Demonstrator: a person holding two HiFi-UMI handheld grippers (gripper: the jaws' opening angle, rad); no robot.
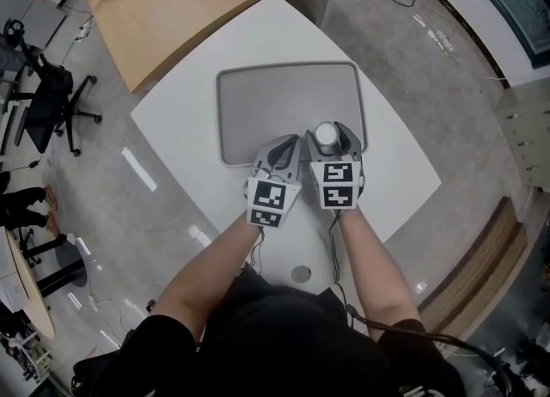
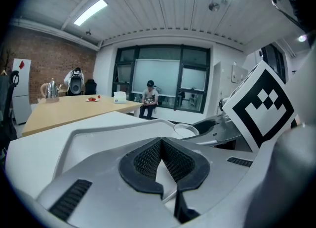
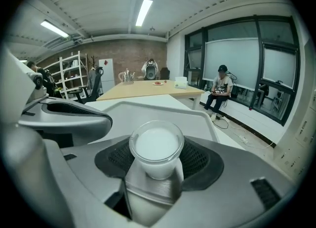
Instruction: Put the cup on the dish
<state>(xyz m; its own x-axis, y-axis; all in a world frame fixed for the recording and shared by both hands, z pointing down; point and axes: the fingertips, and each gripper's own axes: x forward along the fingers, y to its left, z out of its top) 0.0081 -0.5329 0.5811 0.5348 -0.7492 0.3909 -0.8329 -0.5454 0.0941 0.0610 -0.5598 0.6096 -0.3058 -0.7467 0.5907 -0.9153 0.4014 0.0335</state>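
A small clear cup (image 1: 326, 135) with a white inside sits upright between the jaws of my right gripper (image 1: 330, 134), which is shut on it. In the right gripper view the cup (image 3: 156, 147) fills the gap between the dark pads. It is over the near right part of the grey rectangular dish, a tray (image 1: 225, 112) on the white table (image 1: 172, 120). My left gripper (image 1: 284, 149) is close beside the right one at the tray's near edge. In its own view the left gripper (image 2: 161, 145) is shut with nothing in it.
A wooden table (image 1: 198, 0) stands behind the white one. An office chair (image 1: 51, 99) is on the floor at the left. The white table has a round hole (image 1: 300, 274) near me. A person (image 3: 218, 91) sits by the far windows.
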